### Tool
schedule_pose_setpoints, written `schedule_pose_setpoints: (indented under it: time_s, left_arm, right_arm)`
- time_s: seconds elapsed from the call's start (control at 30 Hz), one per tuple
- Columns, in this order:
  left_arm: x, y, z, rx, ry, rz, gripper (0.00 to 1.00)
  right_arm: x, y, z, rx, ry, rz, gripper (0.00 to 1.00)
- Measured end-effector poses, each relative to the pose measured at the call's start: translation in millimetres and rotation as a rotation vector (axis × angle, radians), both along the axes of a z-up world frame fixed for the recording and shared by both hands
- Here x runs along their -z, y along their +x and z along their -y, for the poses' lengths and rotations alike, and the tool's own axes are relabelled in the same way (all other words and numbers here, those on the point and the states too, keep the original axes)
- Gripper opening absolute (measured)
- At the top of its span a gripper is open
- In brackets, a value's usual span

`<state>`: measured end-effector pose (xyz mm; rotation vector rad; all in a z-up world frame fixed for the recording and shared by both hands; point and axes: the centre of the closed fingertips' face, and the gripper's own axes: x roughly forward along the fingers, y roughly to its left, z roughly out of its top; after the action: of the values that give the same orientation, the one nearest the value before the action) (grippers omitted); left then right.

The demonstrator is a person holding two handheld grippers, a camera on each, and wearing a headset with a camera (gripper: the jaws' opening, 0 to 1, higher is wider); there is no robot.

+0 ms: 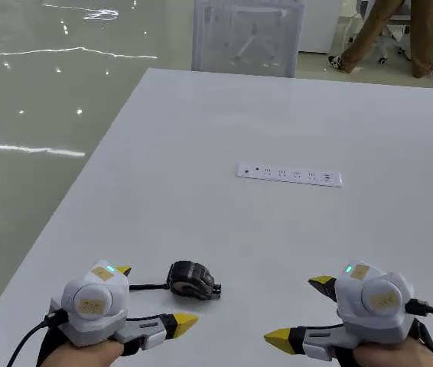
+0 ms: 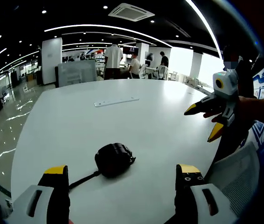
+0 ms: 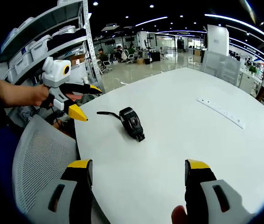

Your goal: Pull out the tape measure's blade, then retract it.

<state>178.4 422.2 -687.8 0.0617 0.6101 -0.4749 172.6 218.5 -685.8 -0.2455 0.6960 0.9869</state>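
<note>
Here the black tape measure (image 1: 193,279) lies on the white table (image 1: 278,229) near its front edge, blade wound in. It is just beside the left hand-held gripper (image 1: 155,295), and its thin black strap (image 1: 149,287) trails toward that gripper. Both the left and the right hand-held gripper (image 1: 300,309) have their yellow-tipped jaws spread wide and hold nothing, the right one well apart from the tape measure.
</note>
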Motion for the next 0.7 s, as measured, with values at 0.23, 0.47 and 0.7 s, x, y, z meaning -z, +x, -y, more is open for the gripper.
schedule_pose_setpoints:
  time_s: [0.23, 0.47, 0.7]
  left_arm:
    - [-10.8, -7.3, -6.6, -0.006, -0.008, 0.002, 0.96]
    - [-20.2, -21.0, -15.5, -0.012, -0.02, 0.004, 1.0]
    - [-27.4, -36.7, -21.4, -0.017, -0.022, 0.001, 1.0]
  right_arm:
    - [-13.3, -14.5, 24.1, 0.056, 0.005, 0.002, 0.83]
    - [-30.3, -24.1, 49.2, 0.103, 0.003, 0.012, 0.88]
    - [-50.4, -35.1, 66.1, 0.124, 0.006, 0.032, 0.91]
